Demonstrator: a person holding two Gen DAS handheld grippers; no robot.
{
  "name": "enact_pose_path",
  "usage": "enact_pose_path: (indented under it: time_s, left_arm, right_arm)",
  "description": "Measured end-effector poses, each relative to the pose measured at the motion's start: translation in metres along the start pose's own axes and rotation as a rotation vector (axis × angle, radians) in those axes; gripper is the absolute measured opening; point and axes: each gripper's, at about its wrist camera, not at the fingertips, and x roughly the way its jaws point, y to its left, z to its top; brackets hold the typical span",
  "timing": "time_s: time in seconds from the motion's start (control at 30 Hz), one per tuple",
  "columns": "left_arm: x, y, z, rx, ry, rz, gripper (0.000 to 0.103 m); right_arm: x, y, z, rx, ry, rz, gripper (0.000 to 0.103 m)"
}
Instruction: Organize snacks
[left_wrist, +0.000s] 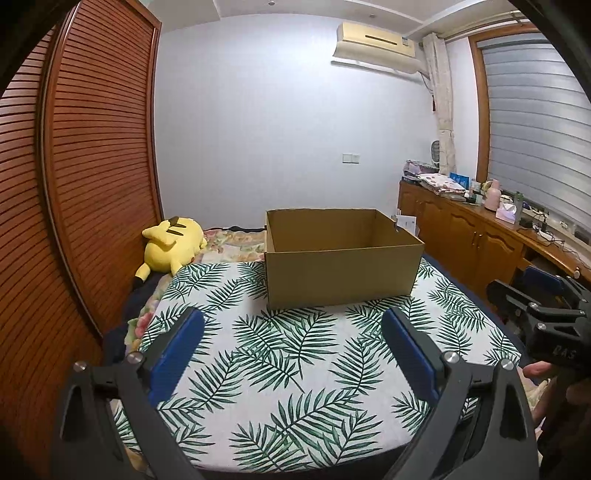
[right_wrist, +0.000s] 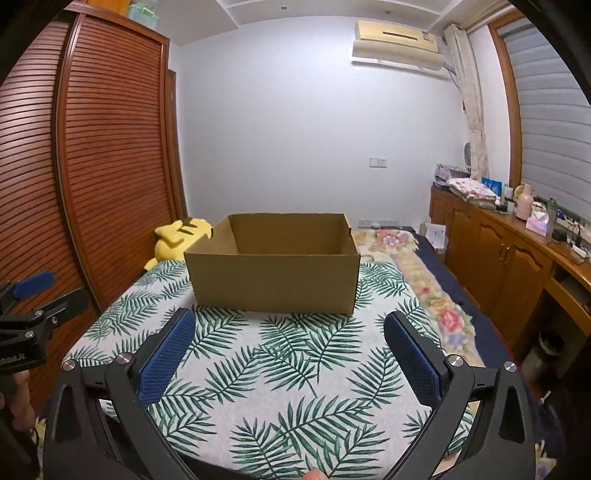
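I hold both grippers level over the leaf-print cloth (left_wrist: 288, 354), the left gripper (left_wrist: 291, 347) and the right gripper (right_wrist: 288, 350) each with its 2 fingers spread wide and nothing between them. The box (left_wrist: 340, 273) sits open-topped at 12 o'clock from both, its floor hidden behind the near wall. I see no snacks in either view, so they may be packed inside it or lie out of frame; this fits either. A plush (left_wrist: 170, 247) lies at 10 o'clock. My judgement: before committing either gripper, I should tip a camera over the rim to check inside
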Motion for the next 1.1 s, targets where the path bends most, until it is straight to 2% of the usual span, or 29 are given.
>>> enact_pose_path:
  time_s: [1.1]
  left_arm:
    - [0.0016,0.0011,-0.0002,0.004,0.002,0.019,0.098]
  right_arm:
    - [-0.0008,-0.0010,-0.0010,0.004,-0.004,0.002,0.103]
